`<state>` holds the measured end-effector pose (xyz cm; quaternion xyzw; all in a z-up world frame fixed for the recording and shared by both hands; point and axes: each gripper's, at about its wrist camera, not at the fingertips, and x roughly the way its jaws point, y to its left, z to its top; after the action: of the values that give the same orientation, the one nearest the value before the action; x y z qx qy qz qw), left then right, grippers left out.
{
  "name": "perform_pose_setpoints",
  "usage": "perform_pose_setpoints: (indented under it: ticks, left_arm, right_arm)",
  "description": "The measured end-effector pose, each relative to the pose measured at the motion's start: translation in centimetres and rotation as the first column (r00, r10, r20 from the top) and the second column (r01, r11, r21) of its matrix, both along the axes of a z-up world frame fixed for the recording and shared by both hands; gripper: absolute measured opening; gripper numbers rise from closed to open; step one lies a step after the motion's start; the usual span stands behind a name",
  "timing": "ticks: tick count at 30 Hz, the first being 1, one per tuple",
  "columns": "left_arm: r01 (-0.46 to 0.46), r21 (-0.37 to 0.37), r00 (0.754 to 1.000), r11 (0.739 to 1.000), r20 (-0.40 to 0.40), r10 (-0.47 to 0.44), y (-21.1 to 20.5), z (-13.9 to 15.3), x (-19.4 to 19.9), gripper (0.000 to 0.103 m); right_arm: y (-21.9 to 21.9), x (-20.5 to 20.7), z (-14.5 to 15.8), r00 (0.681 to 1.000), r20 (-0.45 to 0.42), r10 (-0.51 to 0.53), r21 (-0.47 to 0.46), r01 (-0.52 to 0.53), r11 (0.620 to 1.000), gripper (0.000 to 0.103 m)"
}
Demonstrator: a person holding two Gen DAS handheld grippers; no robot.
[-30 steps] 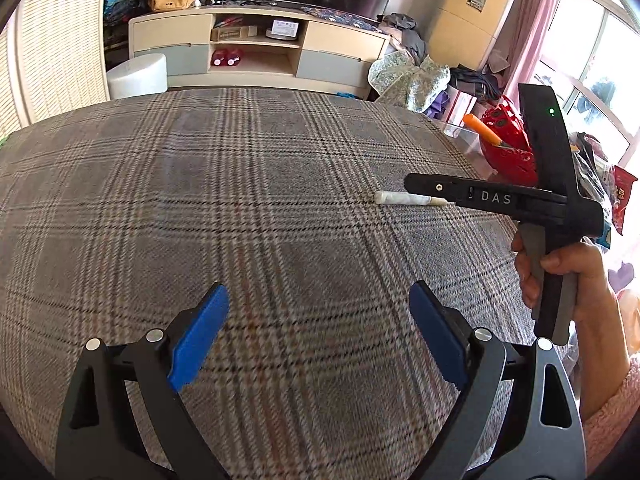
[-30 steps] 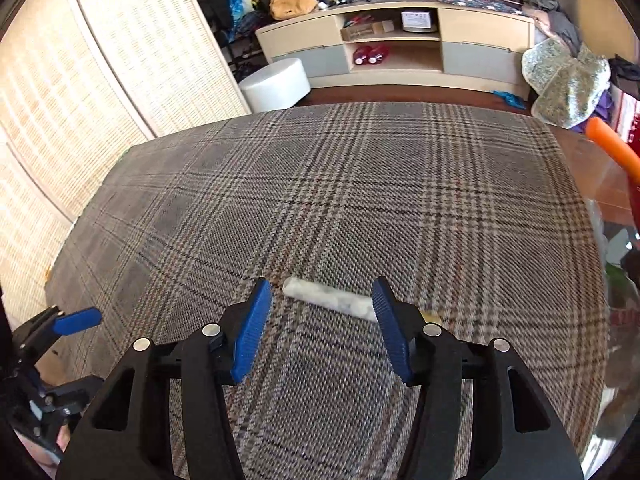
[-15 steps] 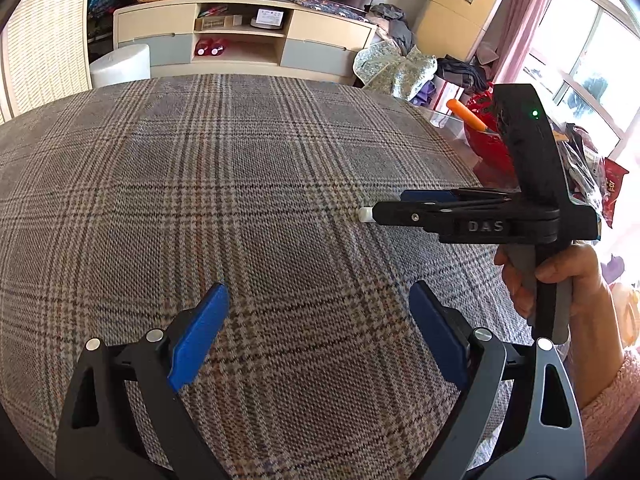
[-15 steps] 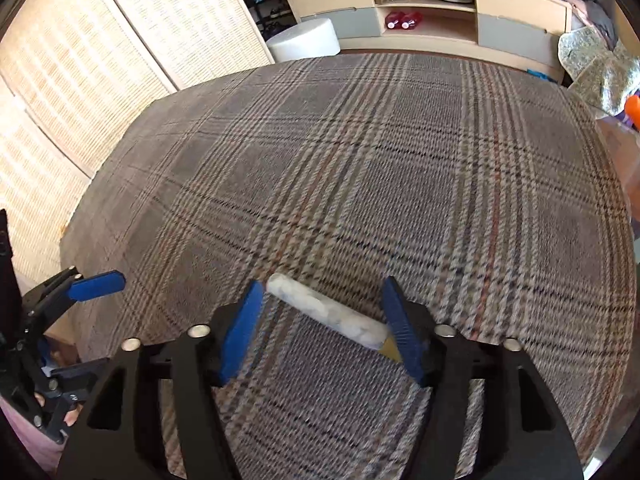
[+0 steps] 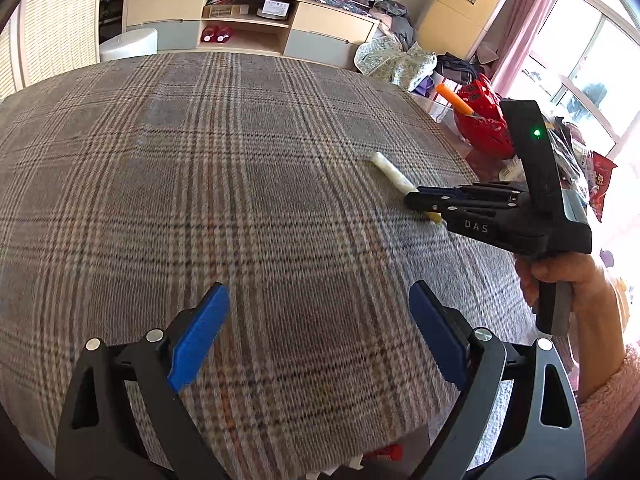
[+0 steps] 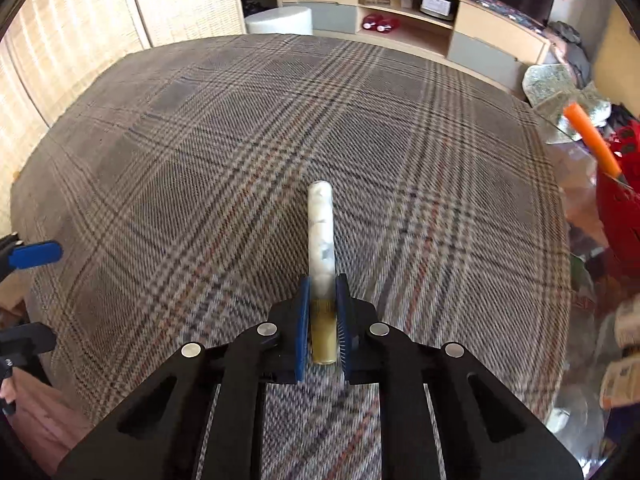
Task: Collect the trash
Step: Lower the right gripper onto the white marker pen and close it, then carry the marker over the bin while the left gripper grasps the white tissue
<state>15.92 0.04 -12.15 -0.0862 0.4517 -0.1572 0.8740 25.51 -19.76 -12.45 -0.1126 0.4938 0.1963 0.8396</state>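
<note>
Closing in over the last second, the right gripper (image 6: 322, 316) is now pinching the tube (image 6: 320, 232), its blue fingers (image 6: 303, 320) having just snapped together from a wide spread with the tube between them. They are clamping the yellowish near end while the white far end is pointing away over the plaid bed (image 6: 200, 160). Earlier the tube was lying crosswise between the parted fingers; now it is running straight out along them. Seen from the left wrist, the tube (image 5: 390, 172) is lying toward the bed's right edge, with a hand (image 5: 560, 280) gripping the right tool's handle. At the near edge of that view the left gripper (image 5: 316, 332) is hanging above the bed (image 5: 200, 180), its fingers (image 5: 198, 336) spread wide with nothing between them. Beyond the bed's right edge a red basket (image 5: 484, 120) is holding an orange handle (image 5: 454, 98), and a low cabinet (image 5: 240, 20) is standing along the far wall.
</note>
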Motion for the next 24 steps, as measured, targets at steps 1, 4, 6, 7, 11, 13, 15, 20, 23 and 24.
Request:
perform_pose_setpoints:
  ticks: [1,4,6,7,11,13,15,20,23,24]
  left_arm:
    - [-0.001,0.008,1.0,1.0,0.003,0.001,-0.1,0.0,-0.8,0.087]
    - [-0.006,0.002,1.0,1.0,-0.004,0.006,-0.3,0.3,-3.4,0.087]
    - [-0.019,-0.001,1.0,1.0,-0.008,0.019,0.2,0.3,-5.0,0.087]
    - [-0.021,-0.005,1.0,1.0,-0.012,0.021,0.3,0.3,-5.7,0.087]
    - [-0.036,-0.012,0.999,0.999,-0.028,0.036,1.3,-0.2,-8.9,0.087]
    - [-0.044,-0.014,0.999,0.999,-0.033,0.043,1.9,-0.7,-10.8,0.087]
    - [-0.049,-0.007,0.998,0.999,-0.036,0.049,2.6,-1.3,-12.6,0.087]
    - [-0.09,0.019,0.995,0.996,-0.041,0.09,4.5,-3.9,-16.7,0.087]
    - [-0.114,0.02,0.991,0.993,-0.074,0.115,5.6,-7.0,-18.3,0.085]
    - [-0.117,0.017,0.989,0.993,-0.091,0.118,5.8,-8.4,-18.7,0.083]
  right_arm:
    - [0.0,-1.0,0.0,1.0,-0.001,-0.009,-0.005,0.009,1.0,0.014]
    - [0.0,-4.0,0.1,0.999,-0.037,-0.006,0.042,0.007,0.999,0.014]
    - [0.1,-6.4,0.2,0.999,-0.053,0.005,0.082,0.0,0.997,0.014]
    - [0.2,-7.6,0.1,0.998,-0.064,0.005,0.106,0.002,0.994,0.014]
    - [1.1,-12.5,-0.2,0.997,-0.083,-0.007,0.185,0.023,0.982,0.014]
    - [1.6,-15.4,-0.4,0.997,-0.082,-0.016,0.207,0.033,0.978,0.014]
    - [2.1,-17.1,-0.7,0.996,-0.088,-0.019,0.235,0.04,0.971,0.014]
    - [2.2,-22.6,-2.1,0.993,-0.106,-0.046,0.28,0.074,0.957,0.014]
    - [2.0,-24.9,-4.0,0.988,-0.142,-0.053,0.321,0.097,0.942,0.014]
    - [2.0,-25.7,-4.6,0.988,-0.146,-0.051,0.322,0.096,0.942,0.014]
